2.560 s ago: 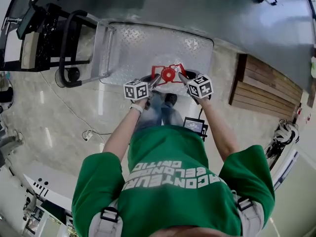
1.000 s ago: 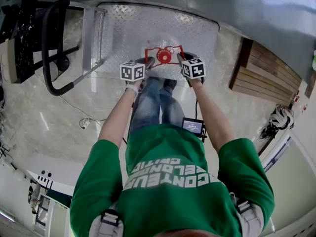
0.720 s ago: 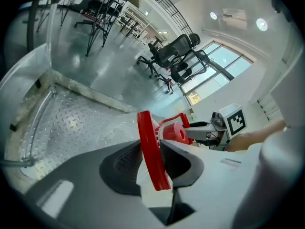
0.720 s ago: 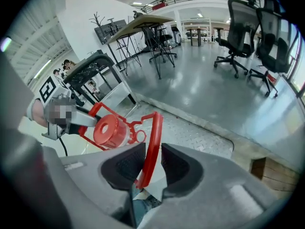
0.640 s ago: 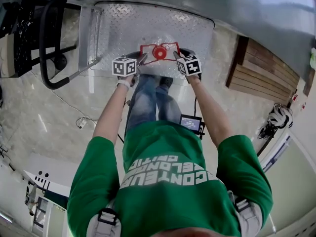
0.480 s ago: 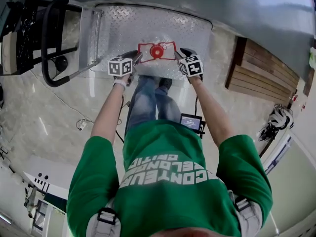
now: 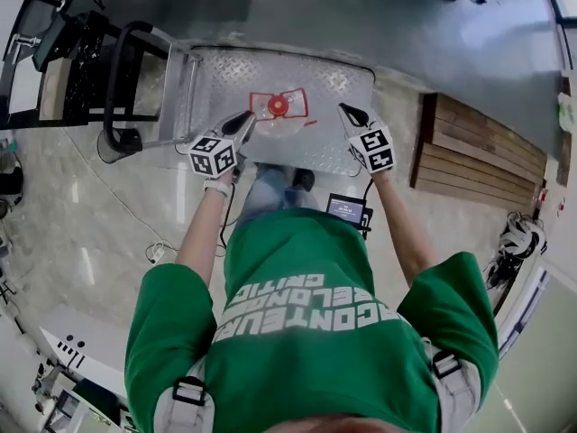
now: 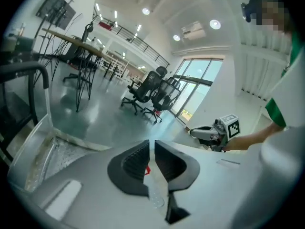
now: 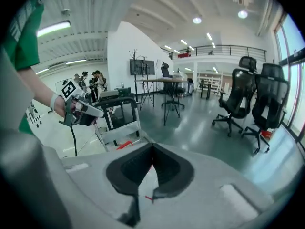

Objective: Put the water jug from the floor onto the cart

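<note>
Water jug (image 7: 278,108) stands on the cart (image 7: 335,142): task apparently done. Your left claw (image 7: 250,116), just closing, is barely parted and empty; right claw (image 7: 343,110) is pressed together (both clear of it).

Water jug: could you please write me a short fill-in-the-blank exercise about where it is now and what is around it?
1. The water jug stands on the ____.
2. Its round cap is ____.
3. In the head view, the black push handle is on the ____ side of the jug.

Missing words: cart; red; left.
</note>
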Demonstrator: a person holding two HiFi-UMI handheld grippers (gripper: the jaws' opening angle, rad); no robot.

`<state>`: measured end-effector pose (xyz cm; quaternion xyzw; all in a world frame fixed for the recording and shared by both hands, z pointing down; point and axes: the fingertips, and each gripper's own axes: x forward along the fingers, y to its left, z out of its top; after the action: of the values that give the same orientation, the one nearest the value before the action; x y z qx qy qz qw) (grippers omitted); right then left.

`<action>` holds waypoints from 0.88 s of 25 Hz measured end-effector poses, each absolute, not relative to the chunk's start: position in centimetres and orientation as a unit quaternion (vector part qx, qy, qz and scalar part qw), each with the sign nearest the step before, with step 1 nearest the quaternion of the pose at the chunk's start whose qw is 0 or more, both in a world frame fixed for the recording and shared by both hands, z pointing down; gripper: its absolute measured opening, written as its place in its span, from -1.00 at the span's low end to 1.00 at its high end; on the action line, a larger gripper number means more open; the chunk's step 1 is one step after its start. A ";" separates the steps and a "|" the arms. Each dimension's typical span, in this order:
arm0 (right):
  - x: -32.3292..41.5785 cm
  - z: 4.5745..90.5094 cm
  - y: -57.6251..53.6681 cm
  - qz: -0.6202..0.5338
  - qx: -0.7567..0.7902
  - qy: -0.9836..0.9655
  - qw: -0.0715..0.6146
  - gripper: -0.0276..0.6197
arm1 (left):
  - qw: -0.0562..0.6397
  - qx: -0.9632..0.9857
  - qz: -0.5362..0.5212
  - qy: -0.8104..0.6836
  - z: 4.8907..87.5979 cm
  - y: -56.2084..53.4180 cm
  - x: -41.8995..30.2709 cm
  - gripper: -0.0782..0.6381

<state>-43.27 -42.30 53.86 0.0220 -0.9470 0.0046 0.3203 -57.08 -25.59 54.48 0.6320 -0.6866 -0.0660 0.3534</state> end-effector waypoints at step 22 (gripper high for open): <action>-35.4 39.8 -35.9 -0.058 -0.013 -0.981 0.182 -0.94 | 0.171 0.705 -0.017 -0.688 39.2 -22.7 -47.4 -0.74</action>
<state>-35.41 -35.89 39.82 -0.0134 -0.9815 -0.0582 0.1822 -47.38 -22.67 39.21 0.7052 -0.6878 -0.0168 0.1715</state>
